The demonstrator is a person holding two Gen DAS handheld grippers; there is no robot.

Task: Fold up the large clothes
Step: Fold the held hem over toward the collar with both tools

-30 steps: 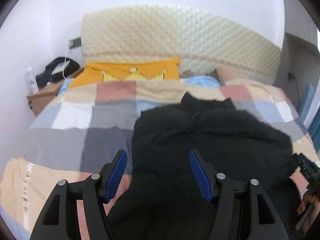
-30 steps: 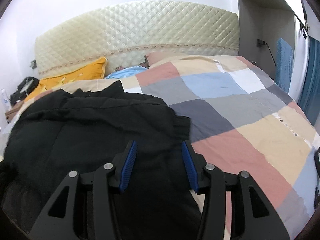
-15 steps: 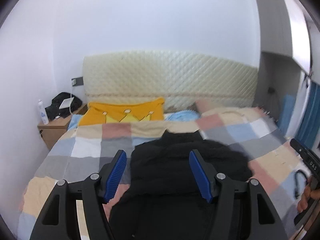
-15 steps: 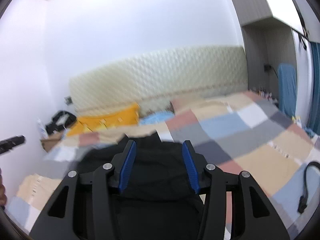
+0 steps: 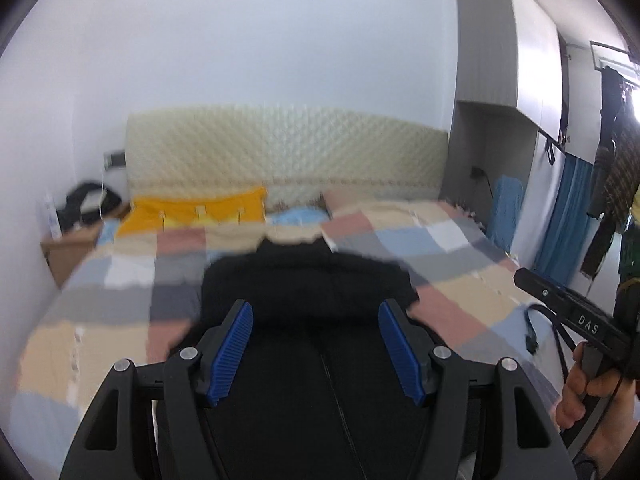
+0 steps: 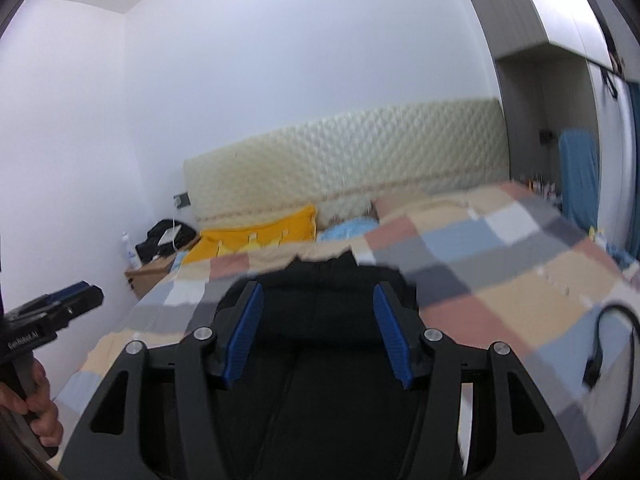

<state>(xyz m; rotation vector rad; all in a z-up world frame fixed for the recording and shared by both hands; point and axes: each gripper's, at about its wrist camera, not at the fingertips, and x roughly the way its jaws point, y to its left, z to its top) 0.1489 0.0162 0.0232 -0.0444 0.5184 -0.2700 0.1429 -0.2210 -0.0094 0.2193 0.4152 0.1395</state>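
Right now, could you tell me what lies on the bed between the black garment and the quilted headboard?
In both wrist views, checked bedcover, then a yellow pillow and a light blue one, separate the black garment from the headboard.

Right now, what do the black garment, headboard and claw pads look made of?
Black garment: soft matte fabric, possibly padded; it bunches into thick rolls. Weave too blurred to tell.
Headboard: cream quilted upholstery with a slight sheen, maybe faux leather.
Left claw pads: blue ribbed, likely rubber or plastic.
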